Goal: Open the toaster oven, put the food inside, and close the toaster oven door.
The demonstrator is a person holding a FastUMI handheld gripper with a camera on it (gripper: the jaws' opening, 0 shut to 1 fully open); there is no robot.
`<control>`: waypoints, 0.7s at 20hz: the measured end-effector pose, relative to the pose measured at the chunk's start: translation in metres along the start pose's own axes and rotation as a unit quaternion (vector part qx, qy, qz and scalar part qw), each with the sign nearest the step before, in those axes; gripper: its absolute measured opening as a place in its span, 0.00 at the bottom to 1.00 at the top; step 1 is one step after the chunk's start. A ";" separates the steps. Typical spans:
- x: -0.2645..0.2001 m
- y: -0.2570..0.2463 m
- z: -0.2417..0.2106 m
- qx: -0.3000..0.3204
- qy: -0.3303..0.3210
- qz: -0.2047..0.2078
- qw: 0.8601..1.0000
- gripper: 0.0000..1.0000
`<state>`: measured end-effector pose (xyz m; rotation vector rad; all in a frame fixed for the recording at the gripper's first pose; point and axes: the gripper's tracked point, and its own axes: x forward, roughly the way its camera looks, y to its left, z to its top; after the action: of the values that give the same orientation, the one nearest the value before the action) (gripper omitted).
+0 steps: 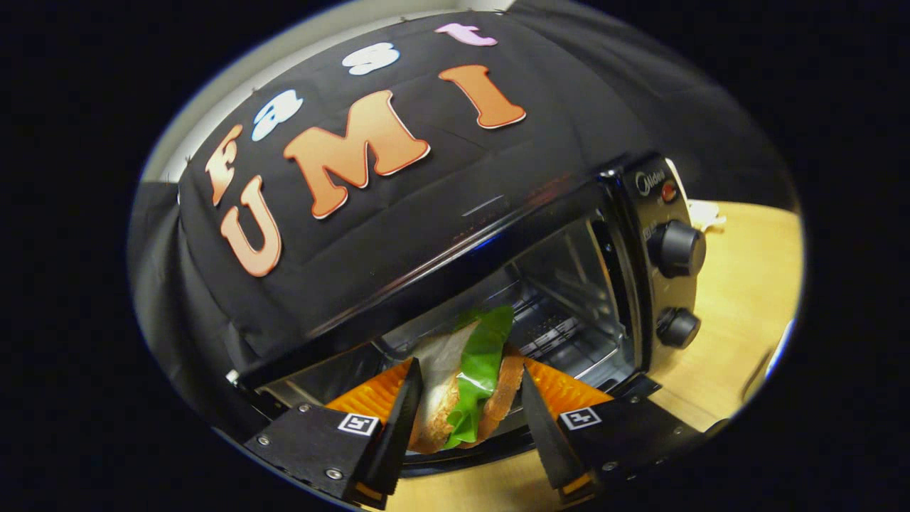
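The gripper (466,409) holds a sandwich (466,387) between its two fingers, one finger pressed against each slice of bread, so the fingers are closed on the food at a narrow setting. The sandwich stands on edge in the grip: pale bread on one side, browner bread on the other, and a green lettuce leaf (482,355) sticking up out of the middle, above the fingertips.

Just ahead of the fingers is the toaster oven (498,235), black with a shiny top edge, standing on a light wooden desk (739,299). Its whole view is tilted, so the oven leans across the picture. The door (469,462) is open and folded down; its dark edge lies under the fingers, at the near side of the desk. The sandwich is at the mouth of the oven, in front of the opening, with the lettuce reaching up against the dark cavity. Whether it has crossed the threshold cannot be told.

Inside the oven a wire rack (554,334) and the bright metal walls are visible beyond the sandwich. On the oven's control panel sit two round black knobs, an upper knob (677,248) and a lower knob (679,328), with a small red light (668,190) above them. Past the oven, toward the far edge of the desk, lies something small and white (705,213), too blurred to tell what it is
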<state>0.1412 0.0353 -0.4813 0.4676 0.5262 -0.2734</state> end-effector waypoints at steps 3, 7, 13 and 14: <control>-0.003 -0.014 0.002 -0.063 0.001 -0.026 0.998 0.87; -0.031 -0.016 -0.001 -0.110 0.028 -0.020 0.993 0.93; -0.091 -0.013 -0.006 -0.199 0.044 0.008 0.979 0.98; -0.101 -0.016 -0.013 -0.207 0.058 0.012 0.977 0.98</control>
<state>0.0457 0.0415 -0.4427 0.0847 0.6719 -0.1072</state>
